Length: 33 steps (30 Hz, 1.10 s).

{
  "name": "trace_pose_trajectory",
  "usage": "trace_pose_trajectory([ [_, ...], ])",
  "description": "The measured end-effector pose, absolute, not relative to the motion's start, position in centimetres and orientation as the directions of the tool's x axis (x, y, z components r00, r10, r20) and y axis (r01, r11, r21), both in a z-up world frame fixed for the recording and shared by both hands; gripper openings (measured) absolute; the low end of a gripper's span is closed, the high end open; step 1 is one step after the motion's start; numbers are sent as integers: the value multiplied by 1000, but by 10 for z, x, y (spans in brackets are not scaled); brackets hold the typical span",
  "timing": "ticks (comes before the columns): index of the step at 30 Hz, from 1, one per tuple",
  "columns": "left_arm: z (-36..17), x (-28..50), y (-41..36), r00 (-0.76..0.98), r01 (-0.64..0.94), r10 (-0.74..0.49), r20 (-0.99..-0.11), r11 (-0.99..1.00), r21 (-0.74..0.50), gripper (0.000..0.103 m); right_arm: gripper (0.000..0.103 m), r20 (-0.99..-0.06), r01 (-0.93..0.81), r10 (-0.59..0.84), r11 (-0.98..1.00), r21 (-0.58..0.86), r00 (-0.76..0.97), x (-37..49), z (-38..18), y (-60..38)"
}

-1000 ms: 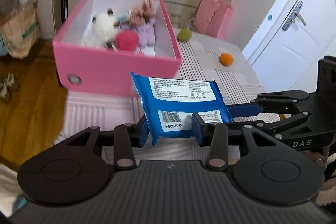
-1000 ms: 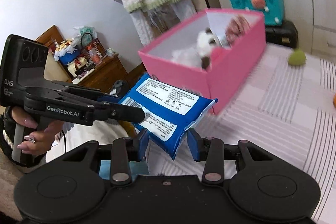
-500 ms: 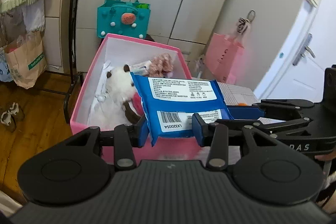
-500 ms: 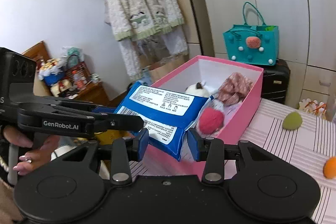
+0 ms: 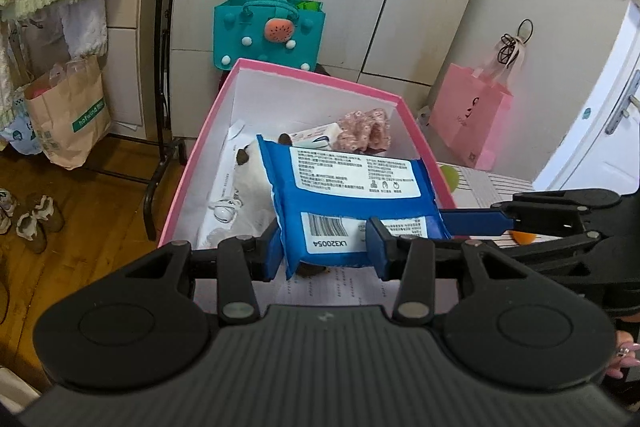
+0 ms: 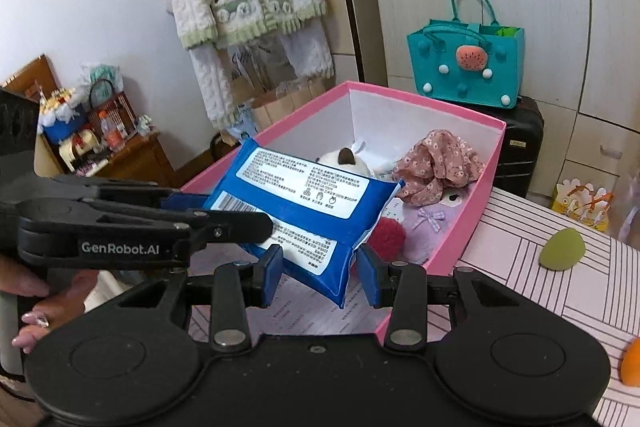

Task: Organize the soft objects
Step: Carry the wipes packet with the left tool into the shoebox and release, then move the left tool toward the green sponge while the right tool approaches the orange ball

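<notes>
Both tongs are clamping one blue wipes pack (image 5: pixel 352 203): left gripper (image 5: pixel 324 247) narrowly parted on its barcode end, right gripper (image 6: pixel 318 271) gripping an adjacent corner. The pack's long axis is running crosswise to the left fingers, hanging above the pink box (image 5: pixel 192 171). Beyond, the box is holding a white plush (image 6: pixel 348 163), floral cloth (image 6: pixel 440 163) and red pompom (image 6: pixel 390 235).

1 wipes pk (image 5: pixel 352 195), 1 pink box (image 5: pixel 192 179), 2 claws (image 5: pixel 326 247) (image 6: pixel 318 277)

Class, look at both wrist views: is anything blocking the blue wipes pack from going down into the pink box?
No lid or barrier. The blue wipes pack hangs over the open pink box, but a plush cat and red pompom lie beneath.
</notes>
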<state>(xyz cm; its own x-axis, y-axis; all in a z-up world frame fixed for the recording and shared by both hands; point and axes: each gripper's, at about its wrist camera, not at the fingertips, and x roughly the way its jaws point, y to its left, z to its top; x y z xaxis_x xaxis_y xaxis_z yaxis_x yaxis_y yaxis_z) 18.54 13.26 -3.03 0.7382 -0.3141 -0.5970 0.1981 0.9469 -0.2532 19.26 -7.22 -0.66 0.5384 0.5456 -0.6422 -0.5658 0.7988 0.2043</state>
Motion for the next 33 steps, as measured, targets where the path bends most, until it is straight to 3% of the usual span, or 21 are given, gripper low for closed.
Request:
trace_pose_trajectory([
  [4, -29, 187, 126, 775, 183, -238, -585, 971, -153, 46, 47, -651, -545, 483, 829, 124, 586, 193, -7, -68],
  [7, -21, 181, 121, 807, 187, -194, -557, 980, -71, 55, 47, -649, -545, 467, 833, 94, 601, 190, -4, -69],
  [18, 9, 137, 114, 756, 297, -303, -580, 949, -109, 62, 48, -633, -562, 464, 826, 55, 620, 151, 24, -87],
  [24, 27, 109, 97, 722, 368, -330, -608, 928, -68, 65, 48, -631, -553, 446, 833, 32, 635, 125, 38, -110],
  [27, 36, 94, 86, 719, 407, -352, -599, 912, -48, 73, 48, -628, -548, 440, 836, 26, 641, 111, 44, -125],
  [33, 47, 69, 50, 684, 516, -407, -606, 856, 8, 74, 48, -621, -528, 415, 849, 3, 665, 78, 50, -160],
])
